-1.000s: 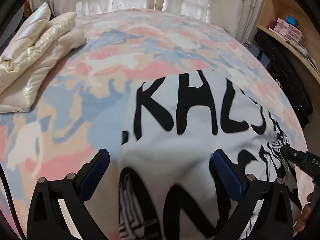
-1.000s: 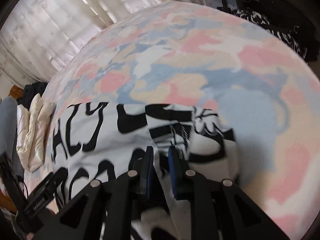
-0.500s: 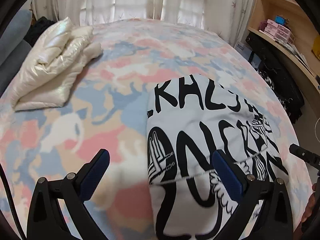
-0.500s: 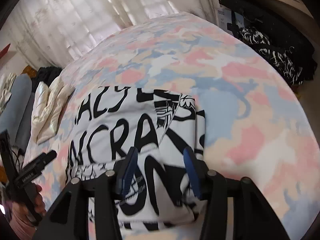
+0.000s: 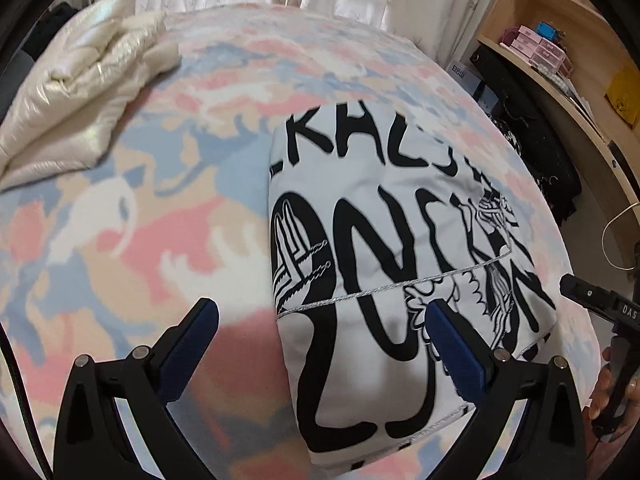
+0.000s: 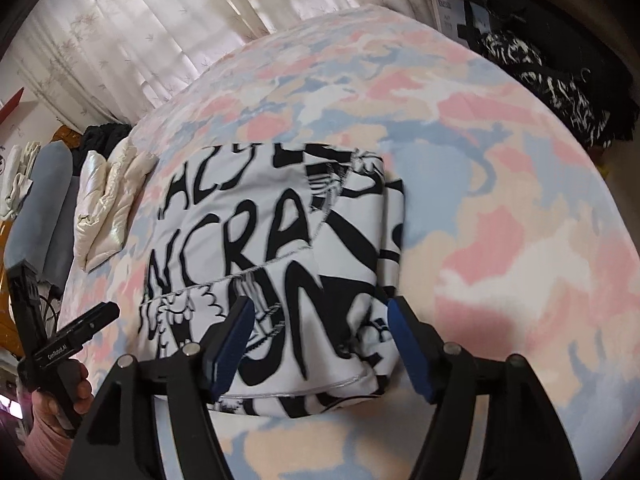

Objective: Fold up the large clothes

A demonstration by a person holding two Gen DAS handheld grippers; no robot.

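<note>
A white garment with big black lettering [image 5: 384, 256] [image 6: 280, 248] lies folded into a rectangle on the pastel patterned bed [image 5: 160, 208] [image 6: 500, 208]. My left gripper [image 5: 320, 332] is open above the garment's near left corner, with nothing between its blue pads. In the right wrist view, my right gripper [image 6: 320, 332] hovers over the near edge of the folded garment. Its jaws are opening, and the pads stand apart and clear of the cloth. The other gripper's black body shows at the edge of each view, held by a hand [image 6: 56, 400].
A folded cream puffer jacket [image 5: 80, 92] [image 6: 108, 208] lies at the far left of the bed. White curtains [image 6: 160, 28] hang behind. A wooden shelf [image 5: 560, 64] with small boxes and dark clothes [image 6: 560, 80] stands to the right of the bed.
My right gripper let go of the garment and its jaws spread. Both grippers drew back and rose, so the whole folded garment now shows on the bed.
</note>
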